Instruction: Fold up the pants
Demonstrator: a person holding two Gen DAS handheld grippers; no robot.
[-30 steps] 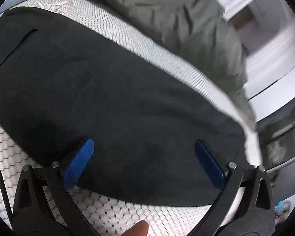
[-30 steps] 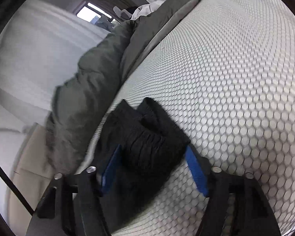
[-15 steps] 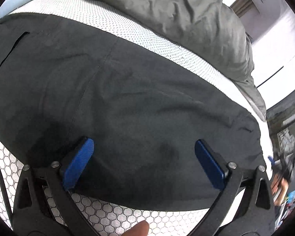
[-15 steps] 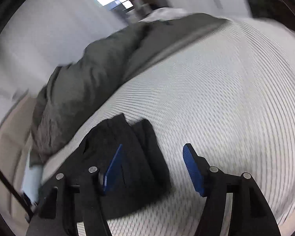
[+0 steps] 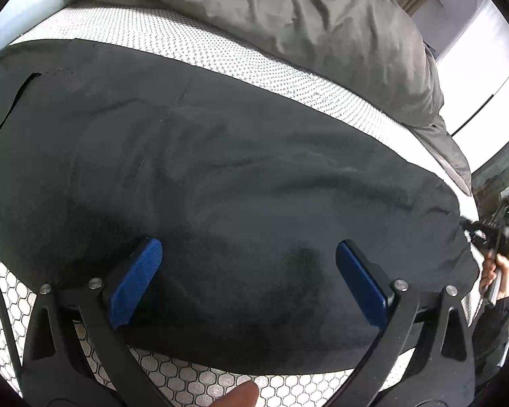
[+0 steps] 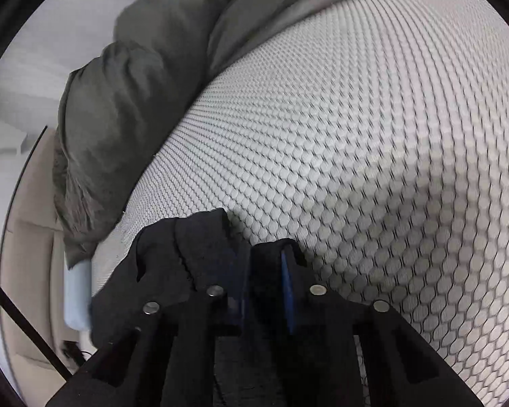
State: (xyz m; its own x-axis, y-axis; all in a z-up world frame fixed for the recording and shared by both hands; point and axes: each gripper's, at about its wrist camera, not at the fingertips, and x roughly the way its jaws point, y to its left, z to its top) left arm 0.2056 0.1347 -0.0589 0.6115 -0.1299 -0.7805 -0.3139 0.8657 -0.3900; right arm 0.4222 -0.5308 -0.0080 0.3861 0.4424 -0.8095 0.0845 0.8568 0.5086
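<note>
Black pants (image 5: 220, 169) lie spread flat across the white honeycomb-patterned mattress (image 5: 220, 51), with a pocket slit at the far left. My left gripper (image 5: 247, 281) is open, its blue pads just above the near edge of the pants, holding nothing. In the right wrist view my right gripper (image 6: 264, 288) is shut on the end of the pants (image 6: 193, 247), a bunched black cuff, just above the mattress (image 6: 356, 135).
A grey duvet (image 5: 322, 27) is heaped along the far side of the bed; it also shows in the right wrist view (image 6: 125, 101). A person's hand (image 5: 492, 271) holding a device is at the bed's right end. The mattress edge and beige floor (image 6: 27, 271) lie left.
My right gripper has closed on the pants cuff, which earlier lay between its open fingers. My left gripper stayed open over the pants as its view tilted slightly.
</note>
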